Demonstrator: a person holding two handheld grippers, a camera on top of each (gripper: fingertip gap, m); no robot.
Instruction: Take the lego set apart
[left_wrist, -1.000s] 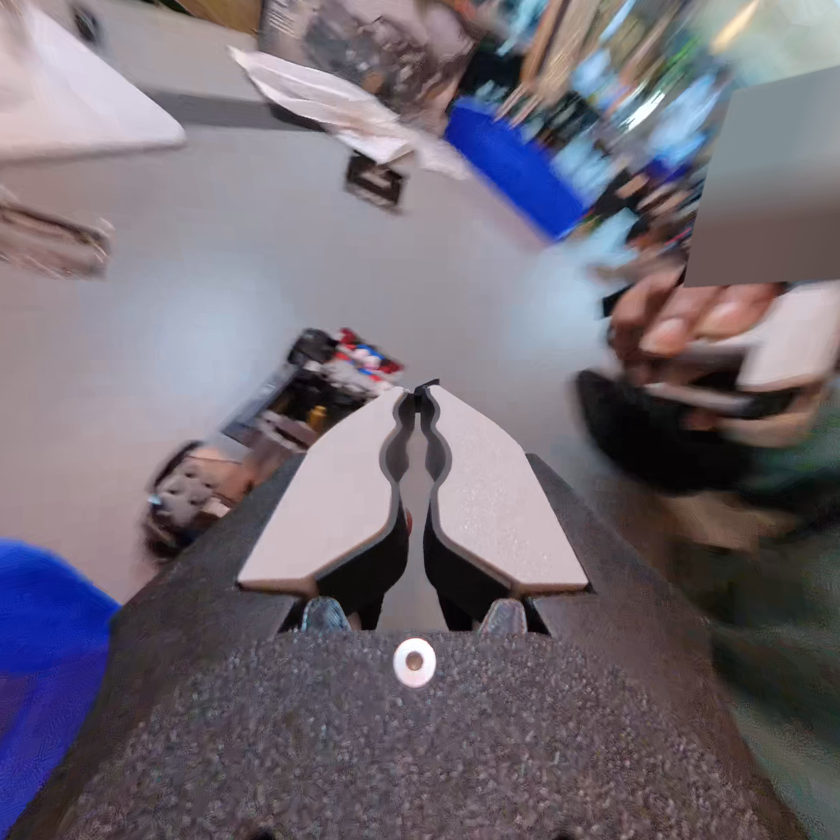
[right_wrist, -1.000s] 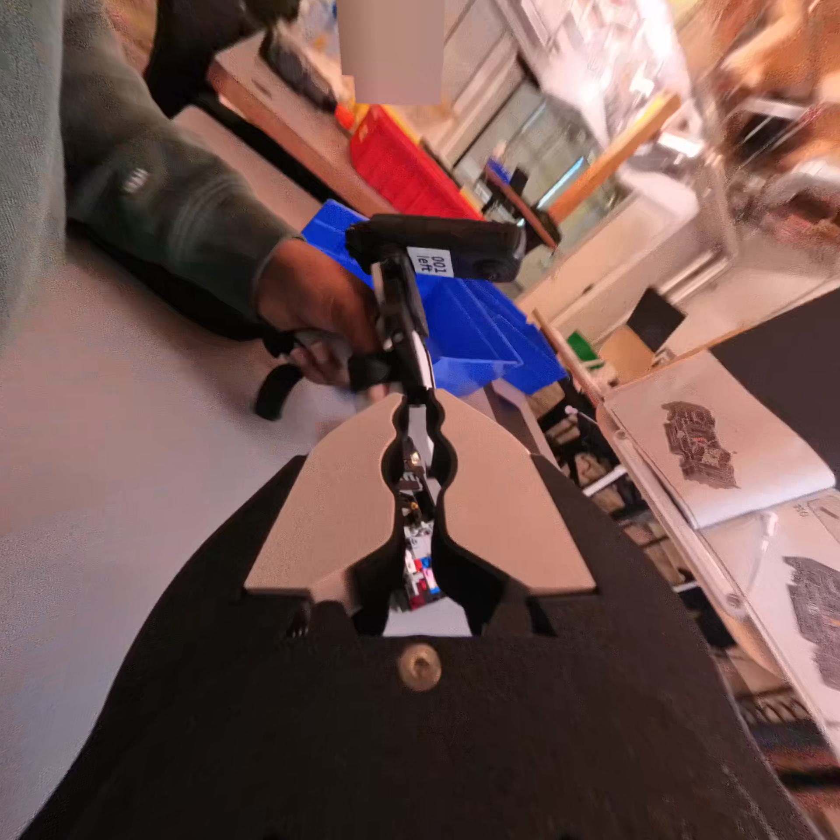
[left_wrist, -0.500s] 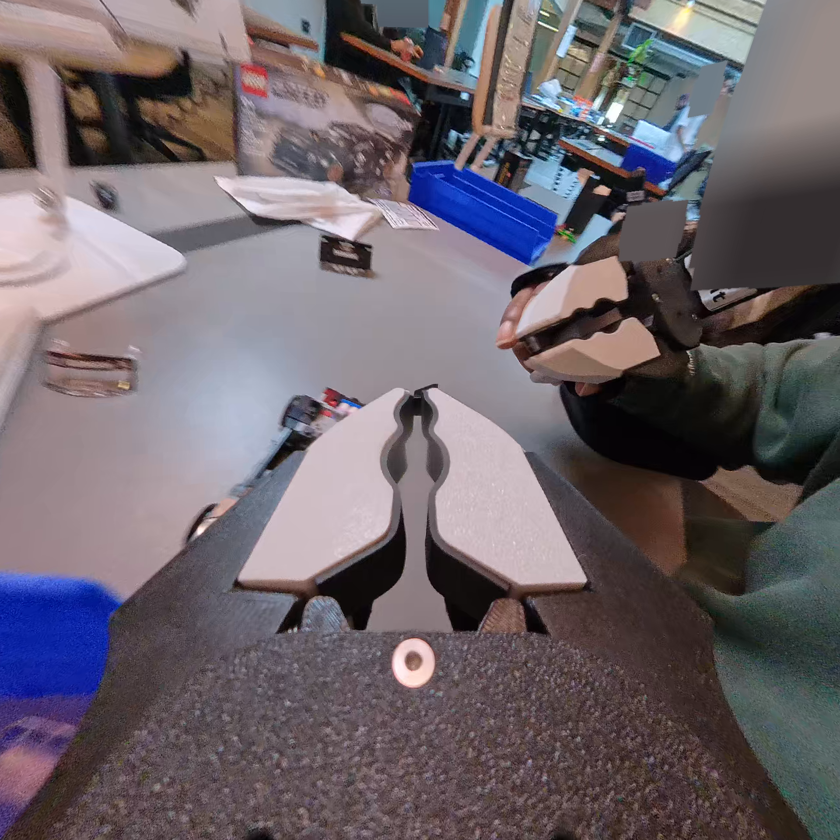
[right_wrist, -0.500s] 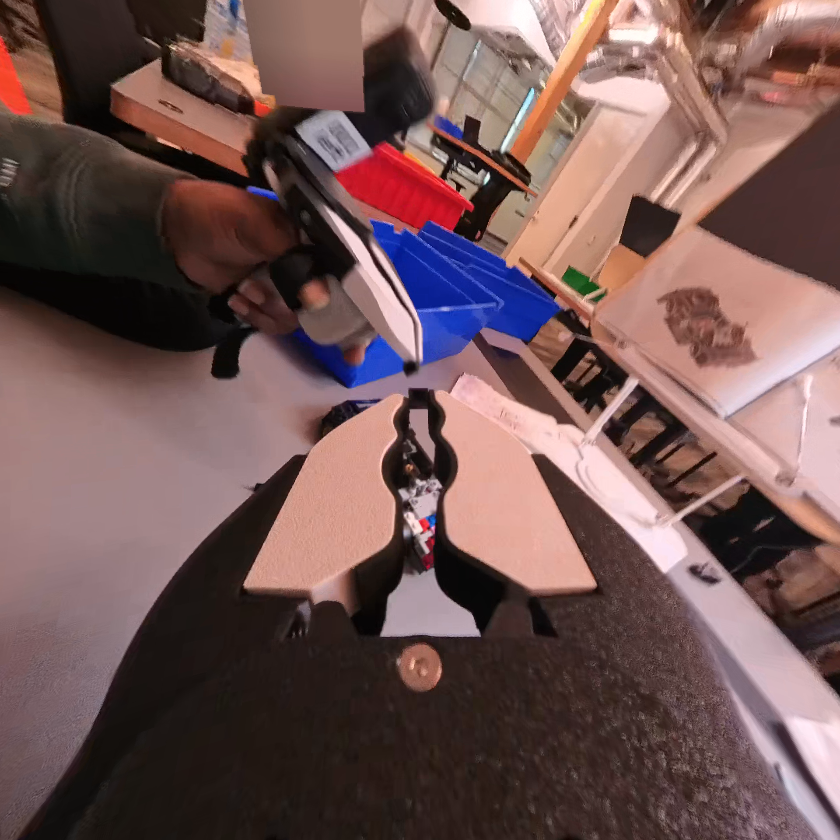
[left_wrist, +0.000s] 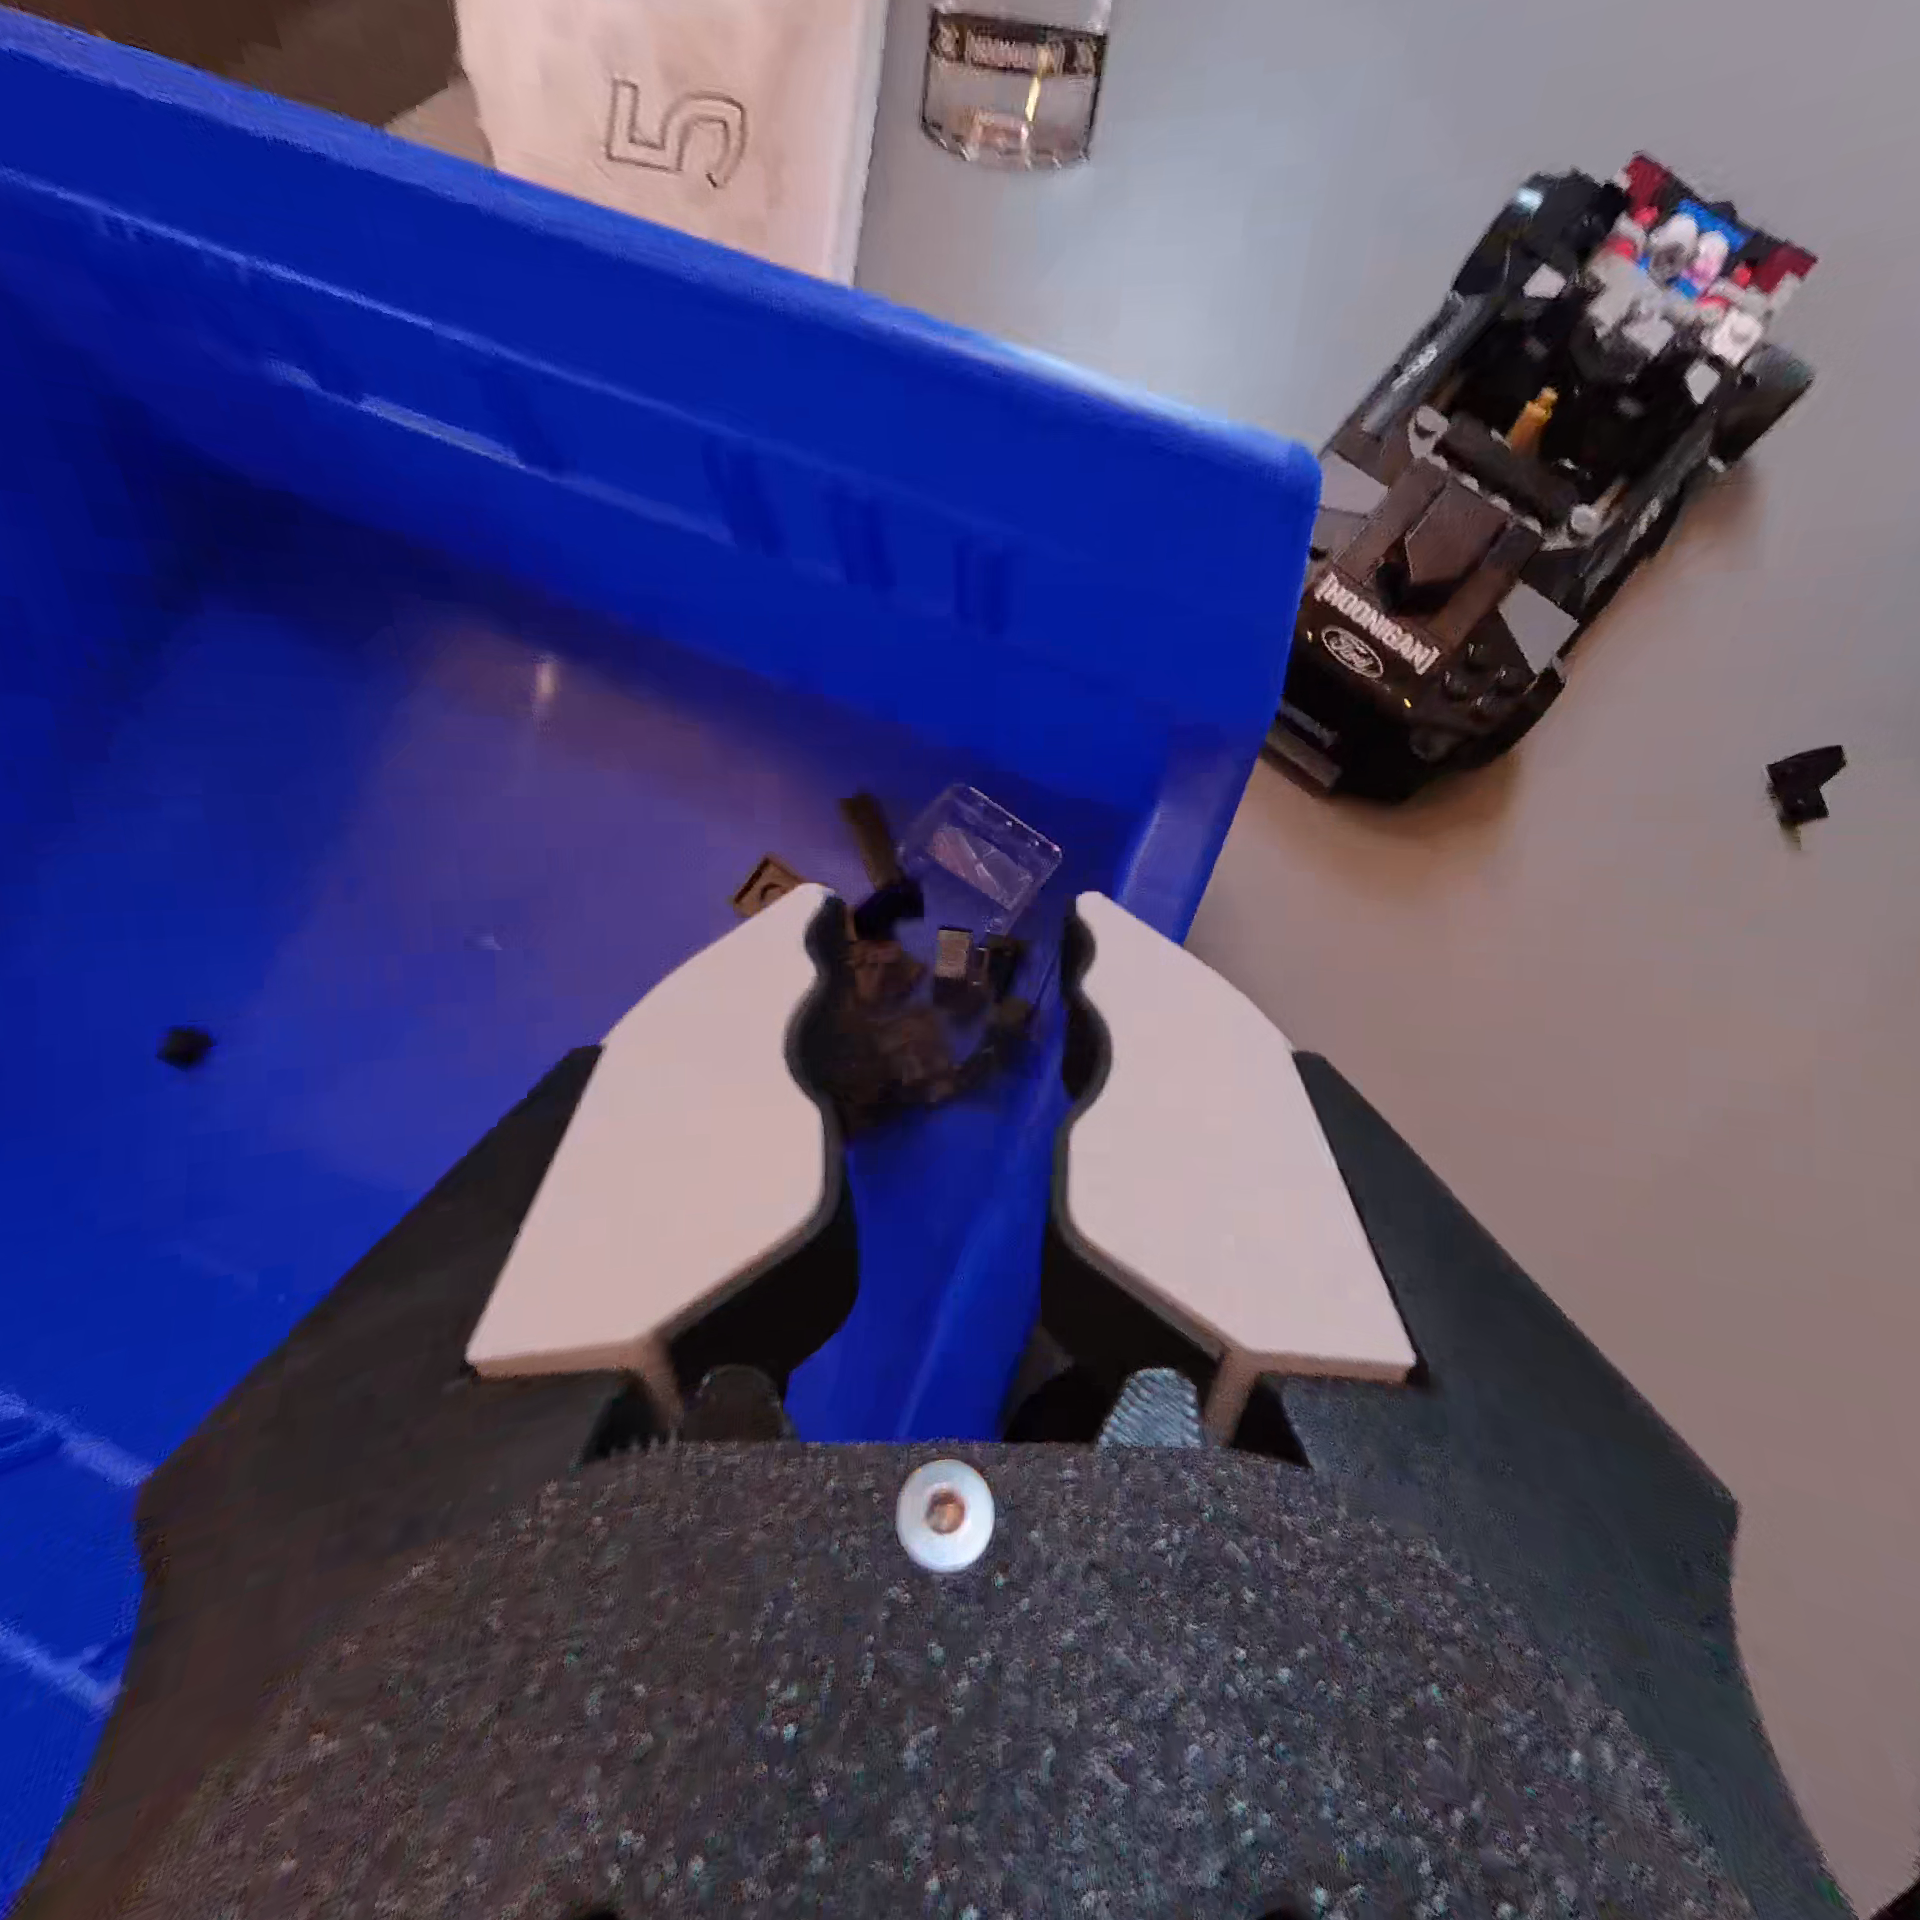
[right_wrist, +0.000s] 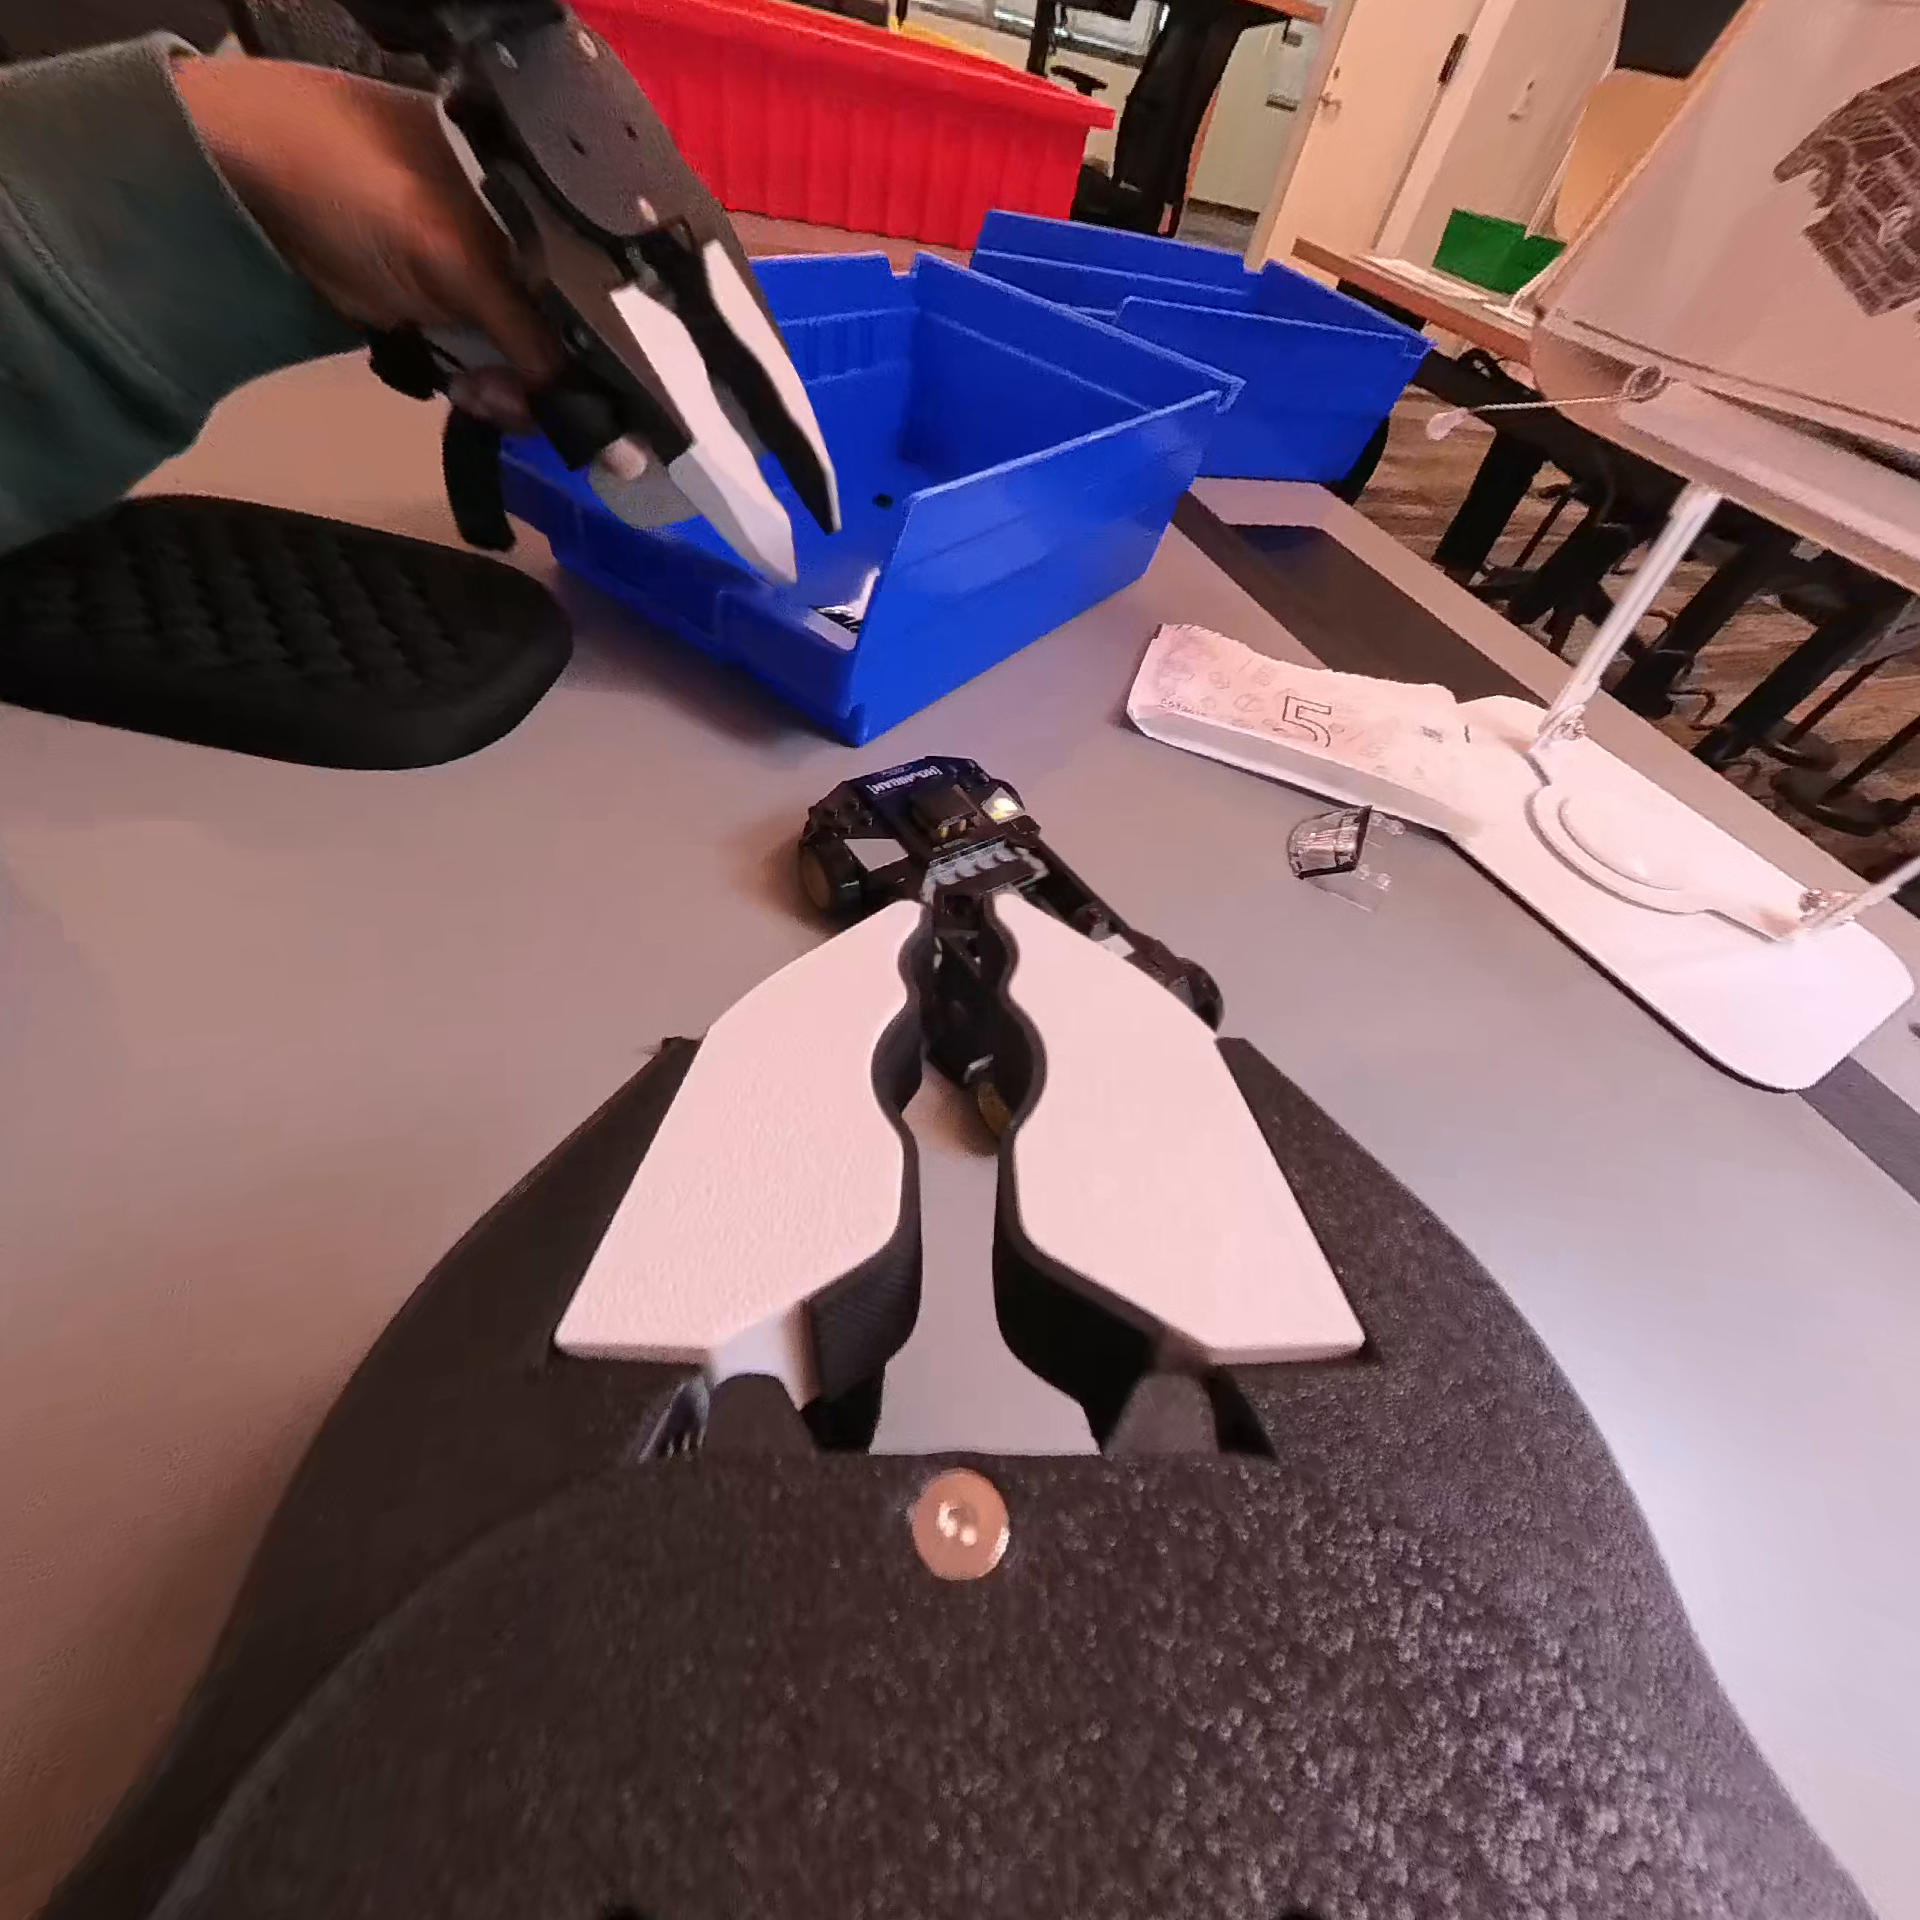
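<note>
A black lego car (left_wrist: 1538, 499) stands on the grey table, right of a blue bin (left_wrist: 727, 312). My left gripper (left_wrist: 951, 909) is open and empty above the bin's near right corner. Under it lies a pile of small black lego parts (left_wrist: 904, 1029) with a clear piece (left_wrist: 982, 857). In the right wrist view my right gripper (right_wrist: 961, 912) hovers just behind the car (right_wrist: 925, 821), its jaws a narrow gap apart with the car's rear showing between them. The left gripper (right_wrist: 805, 540) shows there over the bin (right_wrist: 1039, 468).
A loose black piece (left_wrist: 1803, 779) lies on the table right of the car. A paper bag (right_wrist: 1288, 717), a clear windscreen part (right_wrist: 1325, 842) and a white stand base (right_wrist: 1704, 935) lie to the right. A black padded armrest (right_wrist: 260, 623) is at left. More blue bins (right_wrist: 1247, 322) stand behind. The tips of one gripper are about 25 cm away from the tips of the other. To reach the loose black piece (left_wrist: 1803, 779) in a straight line is about 10 cm for my right fingers, about 20 cm for my left.
My left gripper swung over the blue bin and opened; the small black piece at its tips is gone. My right gripper tilted down toward the car and its jaws parted slightly.
</note>
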